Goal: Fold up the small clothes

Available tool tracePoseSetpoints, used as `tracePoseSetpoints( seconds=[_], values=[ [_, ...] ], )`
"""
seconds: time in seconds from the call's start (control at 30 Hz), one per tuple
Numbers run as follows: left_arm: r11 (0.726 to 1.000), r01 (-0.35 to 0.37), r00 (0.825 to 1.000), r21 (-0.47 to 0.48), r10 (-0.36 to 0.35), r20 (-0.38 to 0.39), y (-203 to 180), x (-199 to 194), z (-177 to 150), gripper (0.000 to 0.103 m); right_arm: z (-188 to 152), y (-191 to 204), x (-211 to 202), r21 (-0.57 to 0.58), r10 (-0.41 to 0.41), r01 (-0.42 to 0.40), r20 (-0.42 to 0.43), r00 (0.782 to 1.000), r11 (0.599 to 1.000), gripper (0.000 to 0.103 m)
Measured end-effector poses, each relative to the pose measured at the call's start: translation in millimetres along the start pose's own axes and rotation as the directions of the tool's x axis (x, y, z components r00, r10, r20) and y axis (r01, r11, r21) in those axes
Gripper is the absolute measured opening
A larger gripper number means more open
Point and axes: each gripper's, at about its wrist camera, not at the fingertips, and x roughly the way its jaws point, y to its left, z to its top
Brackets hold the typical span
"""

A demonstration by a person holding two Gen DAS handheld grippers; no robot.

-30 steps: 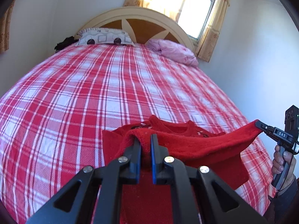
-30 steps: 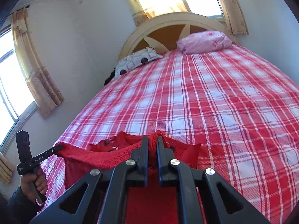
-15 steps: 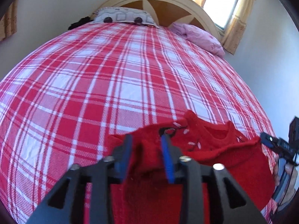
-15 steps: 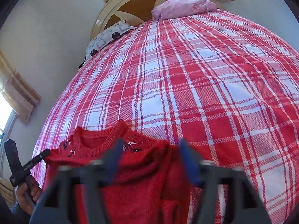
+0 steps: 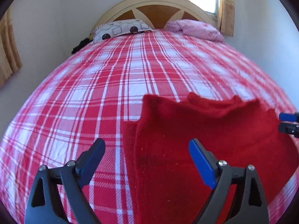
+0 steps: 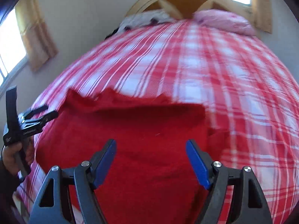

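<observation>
Across the lower frame our left gripper [image 5: 145,147] and right gripper [image 6: 151,146] are just spreading apart, gripping nothing, red sweater [image 5: 205,140] lying on the plaid bed [image 5: 93,93], gripper lettering unreadable to us.

Your sweater [image 5: 196,140] lies flat on the near end of the bed [image 5: 112,85]. Two pillows [image 5: 119,29] sit side by side at the far end, against the headboard [image 5: 155,5]. Your left hand-held gripper [image 5: 145,149] hangs over the sweater's left edge, your right hand-held gripper [image 6: 150,149] over its right part.
</observation>
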Motion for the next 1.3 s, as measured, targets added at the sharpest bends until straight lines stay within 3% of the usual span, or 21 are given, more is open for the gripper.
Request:
tracePoseSetpoints(
  seconds=[0.07, 0.13, 0.2, 0.57, 0.73, 0.83, 1.03, 1.17, 1.3],
  values=[
    [0.997, -0.077, 0.997, 0.019, 0.077, -0.014, 0.0, 6.5, -0.8, 0.093, 2.4, 13.9, 21.4, -0.026, -0.018, 0.016, -0.082, 0.996, 1.000, 0.077],
    [0.997, -0.076, 0.996, 0.009, 0.076, -0.039, 5.5, 11.7, -2.5, 0.093, 1.5, 15.7, 37.6, -0.027, -0.095, 0.093, -0.116, 0.989, 0.995, 0.077],
    [0.997, -0.074, 0.996, -0.007, 0.074, -0.057, 12.7, 12.4, -7.0, 0.093, -3.8, 8.3, 48.6, 0.017, -0.114, 0.118, -0.145, 0.983, 0.993, 0.077],
    [0.999, -0.030, 0.998, -0.021, 0.028, -0.061, 12.1, -3.4, -34.6, 0.093, -59.4, 22.6, 11.3, -0.071, -0.203, 0.202, -0.005, 0.979, 0.977, 0.077],
    [1.000, -0.025, 0.998, 0.000, 0.025, -0.053, 8.2, -8.7, -36.4, 0.094, -75.9, 21.7, -16.4, -0.032, -0.206, 0.207, 0.043, 0.978, 0.978, 0.077],
    [1.000, -0.022, 0.998, 0.003, 0.022, -0.055, 7.3, -8.2, -38.1, 0.097, -91.8, 16.1, -10.1, -0.028, -0.208, 0.208, 0.019, 0.978, 0.978, 0.077],
    [1.000, 0.000, 0.999, 0.014, 0.001, -0.055, 4.8, -16.2, -41.8, 0.098, -99.7, 20.3, -33.1, 0.012, -0.199, 0.199, 0.110, 0.974, 0.980, 0.077],
    [0.999, 0.002, 0.998, 0.044, 0.001, -0.069, 0.7, -12.1, -47.9, 0.103, -112.0, 17.9, -23.3, -0.016, -0.251, 0.252, 0.060, 0.966, 0.968, 0.081],
    [0.999, 0.038, 0.996, 0.004, -0.037, -0.078, 6.6, -7.3, -55.7, 0.103, -114.8, -6.8, -20.7, 0.106, -0.165, 0.163, 0.001, 0.986, 0.981, 0.086]
  ],
)
